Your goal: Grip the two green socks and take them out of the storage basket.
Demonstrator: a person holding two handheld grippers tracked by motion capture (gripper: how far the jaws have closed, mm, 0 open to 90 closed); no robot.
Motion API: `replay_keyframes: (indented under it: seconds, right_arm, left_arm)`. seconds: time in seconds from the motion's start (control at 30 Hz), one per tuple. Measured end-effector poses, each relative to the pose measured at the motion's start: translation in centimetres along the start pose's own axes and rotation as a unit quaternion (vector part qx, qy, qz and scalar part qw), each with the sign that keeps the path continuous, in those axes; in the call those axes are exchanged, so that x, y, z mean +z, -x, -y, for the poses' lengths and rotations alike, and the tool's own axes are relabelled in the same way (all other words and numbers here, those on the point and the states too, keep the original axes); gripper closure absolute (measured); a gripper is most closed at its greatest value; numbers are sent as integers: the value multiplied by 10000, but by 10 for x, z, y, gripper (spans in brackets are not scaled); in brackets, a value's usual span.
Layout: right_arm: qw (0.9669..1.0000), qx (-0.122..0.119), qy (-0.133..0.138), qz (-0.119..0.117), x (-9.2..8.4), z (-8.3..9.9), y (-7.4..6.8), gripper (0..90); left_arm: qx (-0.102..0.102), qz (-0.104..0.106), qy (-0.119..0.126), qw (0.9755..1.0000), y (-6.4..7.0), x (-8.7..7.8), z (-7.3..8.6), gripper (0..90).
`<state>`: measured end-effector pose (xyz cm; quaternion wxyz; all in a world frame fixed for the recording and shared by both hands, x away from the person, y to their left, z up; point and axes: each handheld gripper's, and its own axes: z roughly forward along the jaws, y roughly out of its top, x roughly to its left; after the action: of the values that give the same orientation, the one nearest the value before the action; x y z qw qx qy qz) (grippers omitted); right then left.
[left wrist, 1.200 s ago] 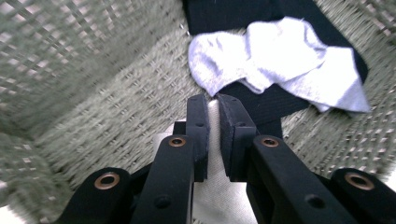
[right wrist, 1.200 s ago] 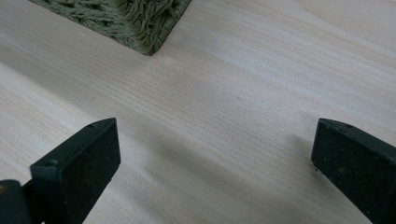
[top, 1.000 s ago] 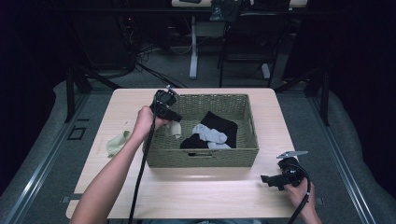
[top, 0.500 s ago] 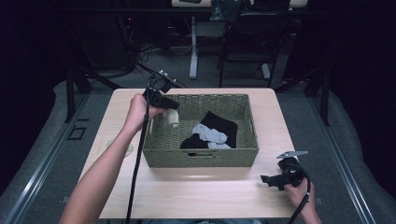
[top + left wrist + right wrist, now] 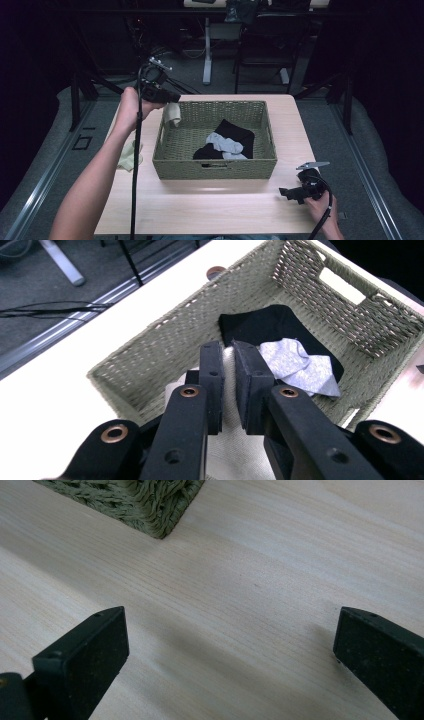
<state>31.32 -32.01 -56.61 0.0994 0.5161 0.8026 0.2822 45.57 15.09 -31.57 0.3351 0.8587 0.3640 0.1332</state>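
Note:
A woven basket stands mid-table; a black sock and a grey sock lie in it. My left gripper hangs over the basket's far left corner, shut on a cream sock that dangles inside the wall. In the left gripper view the cream sock is pinched between the pads, above the basket, the black sock and the grey sock. My right gripper rests at the table's near right corner, open, its jaws wide over bare wood.
A pale green cloth lies on the table left of the basket, under the left forearm. A basket corner shows in the right gripper view. Chairs and table legs stand beyond the far edge.
My left gripper has risen and moved toward the far left corner of the basket, carrying the cream sock up with it. The right gripper has stayed put.

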Motion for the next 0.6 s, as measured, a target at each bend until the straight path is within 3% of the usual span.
replay_keyframes:
  seconds: [0.3,0.6]
  right_arm:
    - [10000,17,2,-1,1,0,0,6]
    - [10000,12,-15,-9,1,0,0,6]
  left_arm:
    - [-199,-194,107,9996,-20,-27,16,830]
    - [-510,-442,197,9975,-46,-42,45,829]
